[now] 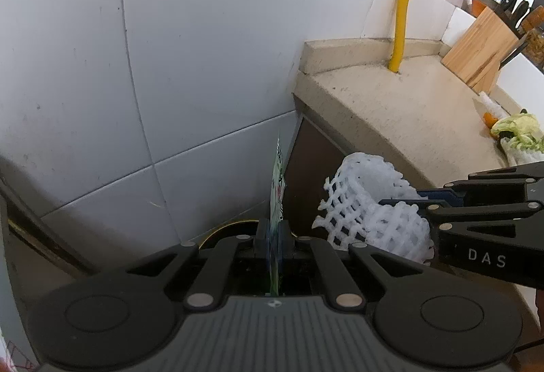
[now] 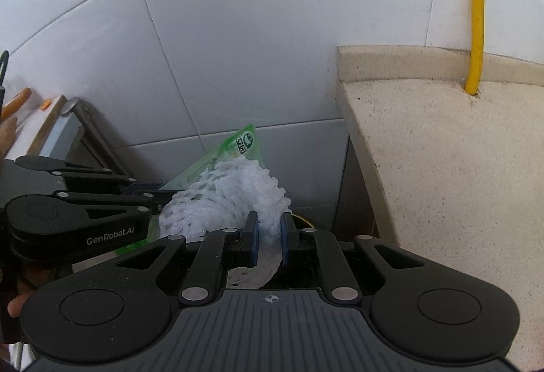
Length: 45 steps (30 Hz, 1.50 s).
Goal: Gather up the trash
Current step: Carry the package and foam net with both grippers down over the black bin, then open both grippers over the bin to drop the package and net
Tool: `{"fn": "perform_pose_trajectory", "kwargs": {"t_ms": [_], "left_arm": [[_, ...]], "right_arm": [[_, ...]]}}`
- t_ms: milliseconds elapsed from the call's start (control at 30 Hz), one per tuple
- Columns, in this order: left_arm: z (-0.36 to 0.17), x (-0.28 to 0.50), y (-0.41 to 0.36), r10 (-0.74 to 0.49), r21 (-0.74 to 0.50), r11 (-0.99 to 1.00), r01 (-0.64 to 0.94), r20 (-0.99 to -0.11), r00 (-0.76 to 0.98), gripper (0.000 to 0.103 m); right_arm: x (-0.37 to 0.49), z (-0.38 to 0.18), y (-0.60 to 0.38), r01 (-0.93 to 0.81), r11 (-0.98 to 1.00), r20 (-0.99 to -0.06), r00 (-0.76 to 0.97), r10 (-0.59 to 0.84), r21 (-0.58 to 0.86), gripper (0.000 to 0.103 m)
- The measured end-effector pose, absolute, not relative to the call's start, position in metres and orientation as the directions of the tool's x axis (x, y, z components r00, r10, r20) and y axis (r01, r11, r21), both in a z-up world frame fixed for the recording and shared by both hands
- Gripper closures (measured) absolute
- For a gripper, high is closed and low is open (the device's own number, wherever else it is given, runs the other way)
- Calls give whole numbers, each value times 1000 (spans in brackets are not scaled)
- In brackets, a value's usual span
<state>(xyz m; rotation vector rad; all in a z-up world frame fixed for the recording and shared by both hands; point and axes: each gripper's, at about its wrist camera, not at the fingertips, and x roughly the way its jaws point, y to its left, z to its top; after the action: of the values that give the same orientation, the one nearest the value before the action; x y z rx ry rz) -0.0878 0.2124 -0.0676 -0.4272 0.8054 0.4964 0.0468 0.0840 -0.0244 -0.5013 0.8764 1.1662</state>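
White wall tiles [image 1: 210, 42] fill the background in both wrist views; a beige speckled countertop [image 1: 401, 107] occupies the right side of each frame, with a yellow pipe [image 1: 404, 8] rising from its rear edge. A wooden knife block [image 1: 476, 52] stands at the upper right of the left wrist view, with vegetable scraps [image 1: 520, 134] near the right edge.

Left gripper [image 1: 273, 243]: jaws fully closed on a thin green printed wrapper [image 1: 277, 188], which stands edge-on, upright, at lower centre of the frame. In the right wrist view the same wrapper [image 2: 238, 147] appears flat-on, behind the foam net.

Right gripper [image 2: 270, 236]: jaws narrowly apart, clamped on a white foam fruit net [image 2: 231, 195]. The net bulges forward and left of the pads at lower centre. In the left wrist view the net [image 1: 370, 205] sits at lower right, just beside the wrapper.
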Motion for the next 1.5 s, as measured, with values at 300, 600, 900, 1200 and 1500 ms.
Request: {"fn": "perform_pose_trajectory", "kwargs": {"t_ms": [300, 600, 900, 1200, 1500], "left_arm": [[-77, -84, 213, 253, -159, 803, -575, -782, 570, 103], [-90, -78, 218, 242, -141, 800, -584, -814, 528, 103], [-107, -68, 227, 214, -131, 790, -599, -856, 470, 102], [-124, -55, 239, 218, -101, 768, -633, -887, 407, 101], [-133, -51, 245, 184, -122, 756, -643, -903, 388, 96]], "right_arm": [[51, -35, 88, -929, 358, -818, 132, 560, 95, 86], [58, -52, 95, -923, 374, -832, 134, 538, 93, 86], [69, -83, 108, -914, 391, -860, 109, 498, 110, 86], [80, -113, 129, -902, 407, -879, 73, 471, 143, 83], [85, -134, 133, -893, 430, -895, 76, 439, 136, 72]]}}
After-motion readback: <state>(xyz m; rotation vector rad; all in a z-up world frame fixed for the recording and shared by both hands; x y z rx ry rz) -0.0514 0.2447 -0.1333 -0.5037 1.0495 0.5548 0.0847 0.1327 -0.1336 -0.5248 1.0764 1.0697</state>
